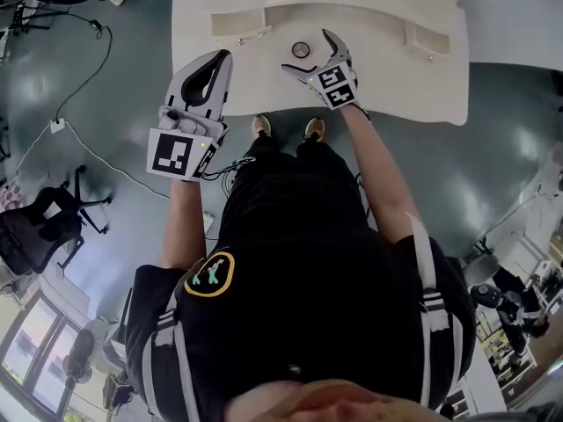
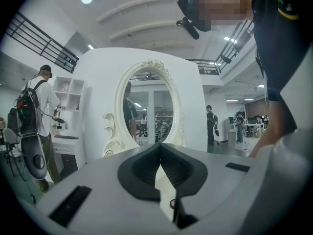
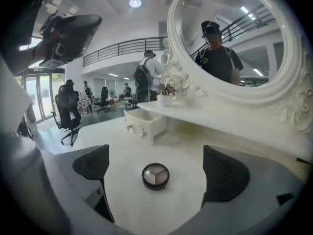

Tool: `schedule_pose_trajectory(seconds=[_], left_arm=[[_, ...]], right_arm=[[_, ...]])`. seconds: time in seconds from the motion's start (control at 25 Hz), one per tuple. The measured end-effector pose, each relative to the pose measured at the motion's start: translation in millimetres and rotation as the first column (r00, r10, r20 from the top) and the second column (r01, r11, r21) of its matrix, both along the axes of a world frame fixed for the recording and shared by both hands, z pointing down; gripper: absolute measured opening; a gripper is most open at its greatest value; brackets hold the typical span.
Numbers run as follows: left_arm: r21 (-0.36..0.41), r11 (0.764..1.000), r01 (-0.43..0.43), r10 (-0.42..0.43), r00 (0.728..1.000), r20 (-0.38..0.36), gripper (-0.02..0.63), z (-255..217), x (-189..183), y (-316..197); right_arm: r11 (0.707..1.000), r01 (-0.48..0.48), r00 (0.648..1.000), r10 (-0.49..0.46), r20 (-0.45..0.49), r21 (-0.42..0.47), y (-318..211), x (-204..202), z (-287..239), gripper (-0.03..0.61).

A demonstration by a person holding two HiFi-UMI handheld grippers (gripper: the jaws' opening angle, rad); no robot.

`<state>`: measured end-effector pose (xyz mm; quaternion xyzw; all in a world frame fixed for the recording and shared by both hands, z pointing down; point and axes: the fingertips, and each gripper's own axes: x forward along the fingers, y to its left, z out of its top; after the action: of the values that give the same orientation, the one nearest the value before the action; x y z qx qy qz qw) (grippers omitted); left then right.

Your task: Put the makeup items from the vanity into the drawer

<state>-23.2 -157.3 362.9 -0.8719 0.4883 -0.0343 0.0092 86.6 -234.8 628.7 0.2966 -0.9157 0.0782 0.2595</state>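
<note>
A round black makeup compact (image 1: 302, 49) with pale powders lies on the white vanity (image 1: 396, 86). My right gripper (image 1: 306, 51) stands open around it, one finger on each side and neither touching. In the right gripper view the compact (image 3: 155, 176) sits on the tabletop between the dark pads (image 3: 225, 173). An open drawer (image 3: 144, 121) juts out beyond it, at the back left of the vanity top (image 1: 239, 26). My left gripper (image 1: 220, 62) hovers at the vanity's front left edge, shut with nothing in it; its pads (image 2: 146, 168) meet below the oval mirror (image 2: 146, 106).
A small white pot (image 3: 165, 100) stands on the shelf under the mirror (image 3: 234, 38). A second drawer front (image 1: 424, 39) shows at the vanity's right. An office chair (image 1: 44, 222) and cables (image 1: 84, 77) are on the floor to the left. A person (image 2: 38, 111) stands in the background.
</note>
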Motion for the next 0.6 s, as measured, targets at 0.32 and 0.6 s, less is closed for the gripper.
schedule_pose_trajectory(seconds=[0.32, 0.6], left_arm=[[0.004, 1.0, 0.017, -0.017, 1.0, 0.007, 0.018, -2.2, -8.9, 5.4], [0.007, 1.0, 0.02, -0.02, 1.0, 0.009, 0.018, -4.5, -11.8, 7.4]], right_arm=[[0.994, -0.017, 0.996, 0.007, -0.092, -0.108, -6.0, 1.6, 68.3, 0.598], [0.994, -0.03, 0.989, 0.014, -0.149, -0.107, -3.0, -0.3, 66.6, 0.591]])
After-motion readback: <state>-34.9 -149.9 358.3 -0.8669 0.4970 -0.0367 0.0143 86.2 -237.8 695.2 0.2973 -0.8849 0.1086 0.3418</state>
